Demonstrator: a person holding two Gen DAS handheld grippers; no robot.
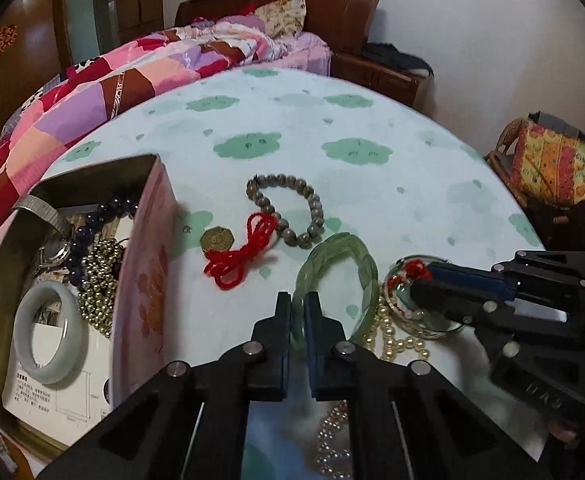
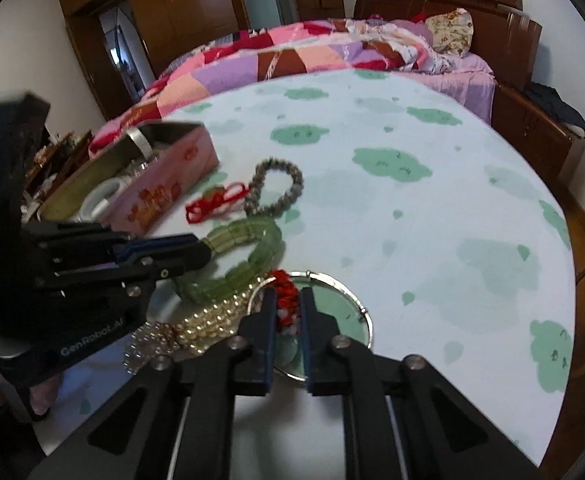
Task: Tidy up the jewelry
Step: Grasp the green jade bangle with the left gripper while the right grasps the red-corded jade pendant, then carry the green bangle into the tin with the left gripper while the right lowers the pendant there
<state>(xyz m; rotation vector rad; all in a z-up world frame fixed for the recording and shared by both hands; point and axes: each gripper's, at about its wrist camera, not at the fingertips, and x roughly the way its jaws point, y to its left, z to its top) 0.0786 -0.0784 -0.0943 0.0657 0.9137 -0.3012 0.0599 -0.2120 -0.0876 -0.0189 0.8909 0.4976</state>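
A translucent green bracelet (image 1: pixel 362 258) lies on the cloud-print sheet, and my left gripper (image 1: pixel 297 300) is shut on its near rim. Just to its right, a thin silver bangle (image 1: pixel 390 292) wrapped with red thread lies partly over a pearl necklace (image 1: pixel 392 338). My right gripper (image 1: pixel 420 280) is shut on the red-wrapped part. In the right wrist view the red wrap sits pinched in my right gripper (image 2: pixel 286 300), with the bangle's silver rim (image 2: pixel 334 279) curving beyond. There the left gripper (image 2: pixel 206 250) reaches in from the left onto the green bracelet (image 2: pixel 252 228).
A pink box (image 1: pixel 148 280) at the left holds a pale jade bangle (image 1: pixel 48 332), dark beads, a gold bead chain and a watch. A grey bead bracelet (image 1: pixel 288 208) and a red cord with a brass coin (image 1: pixel 244 256) lie beyond. A patchwork quilt (image 1: pixel 92 92) lies behind the box.
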